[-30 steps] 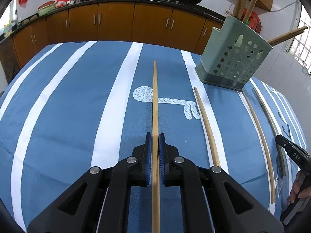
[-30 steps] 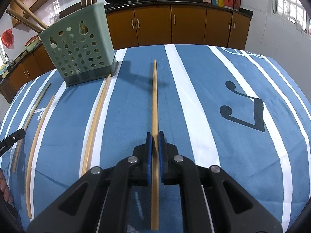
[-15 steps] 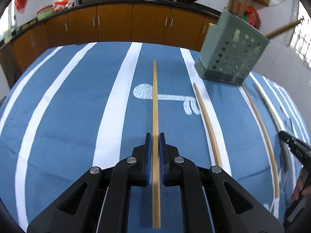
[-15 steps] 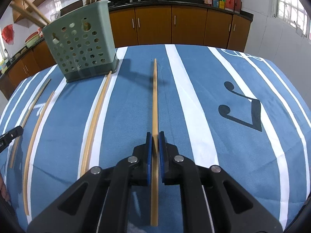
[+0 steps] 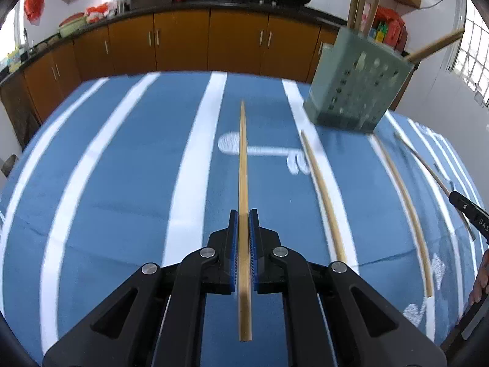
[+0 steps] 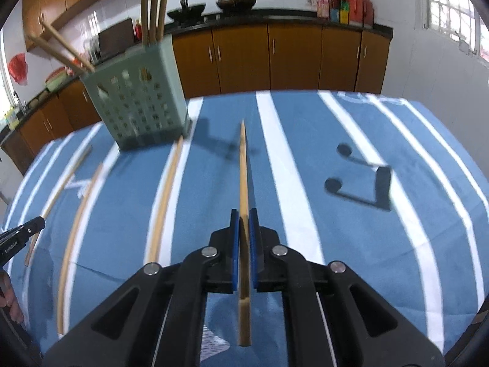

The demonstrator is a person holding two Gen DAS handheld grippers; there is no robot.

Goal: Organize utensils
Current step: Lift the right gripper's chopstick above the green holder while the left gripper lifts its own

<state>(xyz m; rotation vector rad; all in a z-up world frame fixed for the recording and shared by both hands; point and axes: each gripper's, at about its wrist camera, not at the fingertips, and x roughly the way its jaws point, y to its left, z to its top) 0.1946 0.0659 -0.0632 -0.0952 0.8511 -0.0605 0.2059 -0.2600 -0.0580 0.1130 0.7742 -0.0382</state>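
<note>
Tablecloth (image 5: 122,183): spread below both grippers.
Holder (image 6: 137,104): ahead-left of right gripper (image 6: 244,223), already holding chopsticks.
Loose chopsticks (image 5: 324,195): lying between the grippers, awaiting pickup.
Left gripper (image 5: 244,223): clamped on a chopstick (image 5: 243,159), pointing forward.
Right gripper: clamped on another chopstick (image 6: 243,168), likely bound for the holder.

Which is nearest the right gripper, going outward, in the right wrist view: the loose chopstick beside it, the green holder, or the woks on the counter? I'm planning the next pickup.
From the right gripper, which is shut on a chopstick:
1. Loose chopstick, on the cloth just to its left.
2. Green holder, ahead and left on the table.
3. Woks, on the far counter behind.
</note>
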